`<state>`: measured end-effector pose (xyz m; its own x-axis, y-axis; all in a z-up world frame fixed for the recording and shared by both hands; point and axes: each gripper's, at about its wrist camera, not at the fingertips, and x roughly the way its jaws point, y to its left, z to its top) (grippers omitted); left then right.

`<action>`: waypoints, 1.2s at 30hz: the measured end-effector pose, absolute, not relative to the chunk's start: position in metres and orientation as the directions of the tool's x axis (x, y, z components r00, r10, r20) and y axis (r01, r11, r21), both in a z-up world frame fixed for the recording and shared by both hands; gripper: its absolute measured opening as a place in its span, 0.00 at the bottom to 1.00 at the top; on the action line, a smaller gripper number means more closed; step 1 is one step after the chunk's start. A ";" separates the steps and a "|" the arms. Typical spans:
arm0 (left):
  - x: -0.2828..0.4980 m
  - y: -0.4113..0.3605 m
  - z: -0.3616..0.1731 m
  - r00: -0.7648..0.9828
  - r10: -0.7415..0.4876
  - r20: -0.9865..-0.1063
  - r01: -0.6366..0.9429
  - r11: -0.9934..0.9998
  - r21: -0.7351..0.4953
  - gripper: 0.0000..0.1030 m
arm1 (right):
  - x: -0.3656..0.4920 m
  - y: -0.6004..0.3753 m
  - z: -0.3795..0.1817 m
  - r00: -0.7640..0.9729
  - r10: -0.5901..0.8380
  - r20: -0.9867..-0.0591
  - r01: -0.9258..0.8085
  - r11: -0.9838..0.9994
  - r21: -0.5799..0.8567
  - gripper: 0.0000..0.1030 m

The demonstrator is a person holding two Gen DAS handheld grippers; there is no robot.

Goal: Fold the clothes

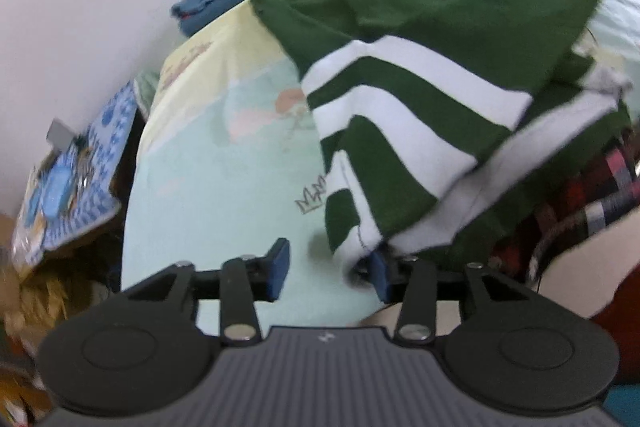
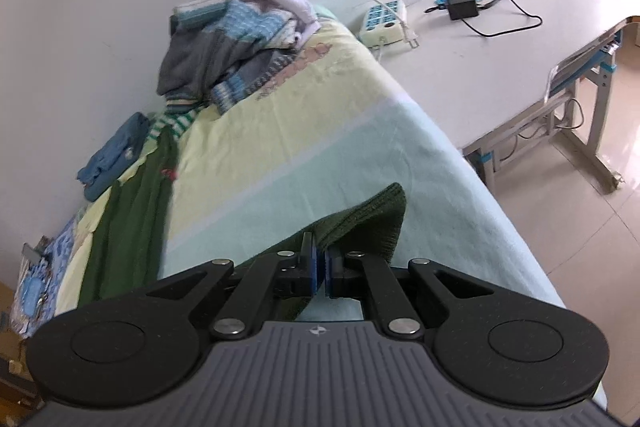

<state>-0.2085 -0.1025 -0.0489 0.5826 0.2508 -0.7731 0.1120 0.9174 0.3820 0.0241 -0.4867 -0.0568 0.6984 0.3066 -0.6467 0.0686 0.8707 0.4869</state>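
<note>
A dark green sweater with broad white stripes lies on the bed, over a pale mint and yellow sheet printed with faint cartoon figures. Its cloth looks soft and matte, rumpled into folds. In the left wrist view its long axis runs from the lower middle, near the fingers, up toward the upper right corner, where one end is drawn to a lifted point. The striped part droops in loose layers over red, black and white plaid fabric at the right.

The left gripper has its blue-padded fingers apart, with bare sheet between them; the sweater's striped hem lies over the right-hand finger and nothing is pinched.

The right gripper has its fingers nearly together, clamped on a ribbed knit edge of the green sweater, which arches up ahead of the fingers. The rest trails off to the left as a long green band.

At the head of the bed sits a heap of grey, blue-patterned and white clothes. A folded blue denim garment lies by the wall. A white worktop with a power strip stands beside the bed.
</note>
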 end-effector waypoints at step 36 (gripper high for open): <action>-0.228 -0.091 -0.023 0.568 0.221 -0.793 0.123 0.929 0.348 0.19 | -0.037 -0.265 -0.055 0.113 0.671 -0.732 -0.752 0.539 0.378 0.21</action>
<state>-0.2283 -0.0905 -0.0233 0.5680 0.2213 -0.7927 0.1232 0.9295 0.3477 -0.0370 -0.2645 -0.0550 0.1129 0.6714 -0.7324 -0.7525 0.5392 0.3782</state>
